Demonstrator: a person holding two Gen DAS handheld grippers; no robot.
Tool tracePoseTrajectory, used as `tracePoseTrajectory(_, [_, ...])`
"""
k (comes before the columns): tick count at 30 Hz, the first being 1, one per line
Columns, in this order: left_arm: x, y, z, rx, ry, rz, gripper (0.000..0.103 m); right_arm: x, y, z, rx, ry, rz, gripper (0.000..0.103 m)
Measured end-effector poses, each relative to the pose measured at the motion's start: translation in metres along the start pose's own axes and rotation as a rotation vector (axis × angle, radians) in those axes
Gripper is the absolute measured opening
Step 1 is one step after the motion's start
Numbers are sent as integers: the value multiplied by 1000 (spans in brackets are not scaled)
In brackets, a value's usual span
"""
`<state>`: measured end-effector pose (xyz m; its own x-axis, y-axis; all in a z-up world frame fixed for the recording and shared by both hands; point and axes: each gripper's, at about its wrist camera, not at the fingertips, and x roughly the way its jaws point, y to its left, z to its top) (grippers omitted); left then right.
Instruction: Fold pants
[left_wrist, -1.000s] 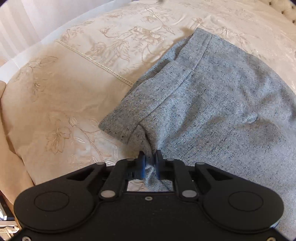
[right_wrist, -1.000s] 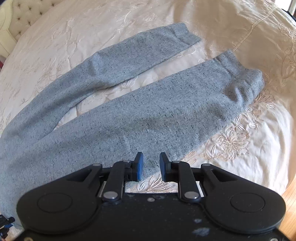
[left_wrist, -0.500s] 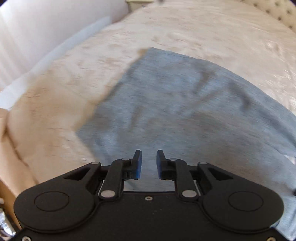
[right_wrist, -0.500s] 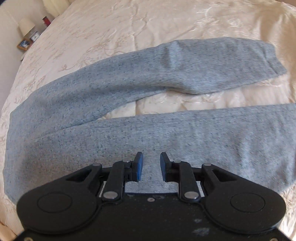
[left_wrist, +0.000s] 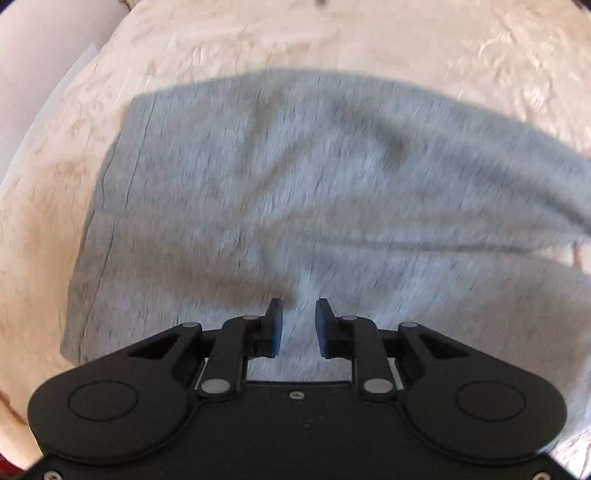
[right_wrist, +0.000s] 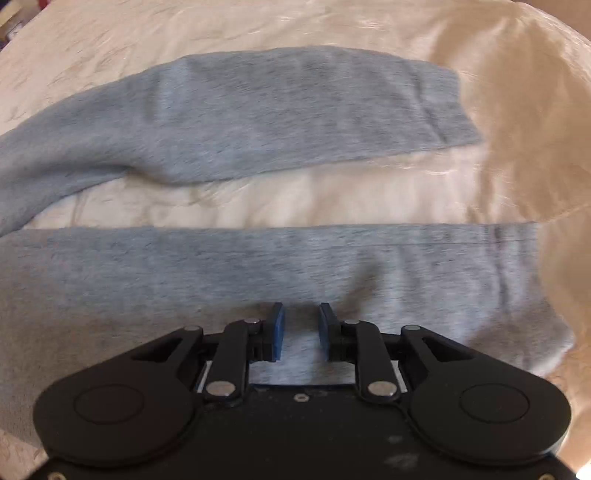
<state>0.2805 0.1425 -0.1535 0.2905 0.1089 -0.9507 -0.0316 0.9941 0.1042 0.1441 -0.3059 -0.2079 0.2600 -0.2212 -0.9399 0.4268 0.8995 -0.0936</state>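
Observation:
Grey sweatpants (left_wrist: 295, 184) lie flat on the cream bedspread. The left wrist view shows the waist end, its waistband (left_wrist: 110, 177) at the left. My left gripper (left_wrist: 297, 328) is open and empty, just above the fabric near its front edge. The right wrist view shows the two legs spread apart: the far leg (right_wrist: 295, 110) with its cuff at the right, and the near leg (right_wrist: 295, 266) running across below it. My right gripper (right_wrist: 301, 330) is open and empty, over the near leg's front edge. Both views are motion-blurred.
The embroidered cream bedspread (left_wrist: 332, 33) surrounds the pants on all sides and shows between the legs (right_wrist: 295, 195). A white wall or curtain (left_wrist: 37, 55) lies beyond the bed at the far left. The bedspread drapes off at the right (right_wrist: 535, 110).
My left gripper let go of the waist corner and opened; the waist now lies flat. Both grippers swung along the pants, the right one from the cuffs toward the middle of the legs.

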Motion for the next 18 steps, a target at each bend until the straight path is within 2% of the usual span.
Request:
tracePoseTrajectory(4, [-4, -32, 49, 41, -38, -111, 30, -20, 2, 47, 30, -129, 107, 26])
tracePoseTrajectory(7, [8, -69, 65, 113, -33, -186, 30, -13, 35, 87, -15, -177, 259, 28])
tracePoseTrajectory(10, [25, -103, 68, 211, -24, -246, 30, 8, 76, 112, -96, -126, 353, 29])
tracePoseTrajectory(12, [43, -116, 69, 247, 3, -269, 33, 24, 96, 116, -166, -86, 395, 28])
tracePoseTrajectory(14, [64, -116, 73, 240, 35, -233, 33, 44, 108, 116, -263, -54, 345, 28])
tracePoseTrajectory(15, [73, -110, 76, 227, 44, -220, 33, 53, 108, 119, -297, -51, 300, 21])
tracePoseTrajectory(16, [81, -102, 80, 212, 45, -230, 33, 62, 99, 123, -307, -64, 254, 16])
tracePoseTrajectory(18, [91, -82, 88, 168, 50, -270, 29, 74, 67, 137, -250, -91, 179, 15])
